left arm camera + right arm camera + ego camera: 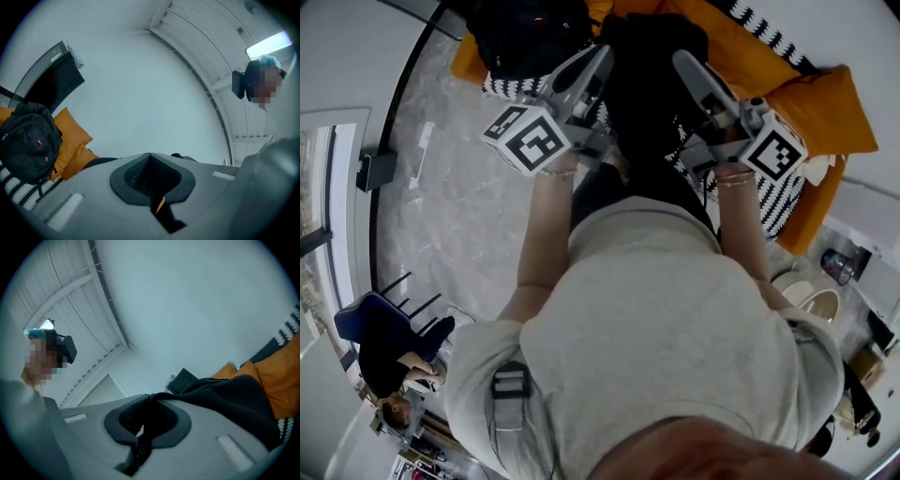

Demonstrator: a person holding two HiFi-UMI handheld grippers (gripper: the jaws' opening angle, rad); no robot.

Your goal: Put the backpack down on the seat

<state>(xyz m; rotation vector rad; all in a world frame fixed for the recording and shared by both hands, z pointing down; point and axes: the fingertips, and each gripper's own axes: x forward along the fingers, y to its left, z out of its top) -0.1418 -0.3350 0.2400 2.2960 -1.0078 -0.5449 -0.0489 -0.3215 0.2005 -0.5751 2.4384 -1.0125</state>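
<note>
I hold 2 grippers up in front of my grey top [675,328]; the backpack [652,84] hangs between them, above the orange seat [736,42] and not yet resting on it. My left gripper [602,54] meets the black mass from its left side, my right gripper [682,58] from its right; each marker cube [530,139] sits just above my wrist.

In the right gripper view my right gripper [149,397] has its jaws pressed together on black fabric; the backpack [229,399] spills from the tips toward the right, in front of the orange seat [281,376]. In the left gripper view my left gripper [150,157] also has its jaws closed tight at the tips, with dark fabric showing at their far edge.

A second backpack [530,37], also black, lies on the seat to the left; the left gripper view shows the second backpack [28,140] leaning on the orange seat [70,136], beside a black-and-white throw [18,194]; grey floor [459,216] lies below.
</note>
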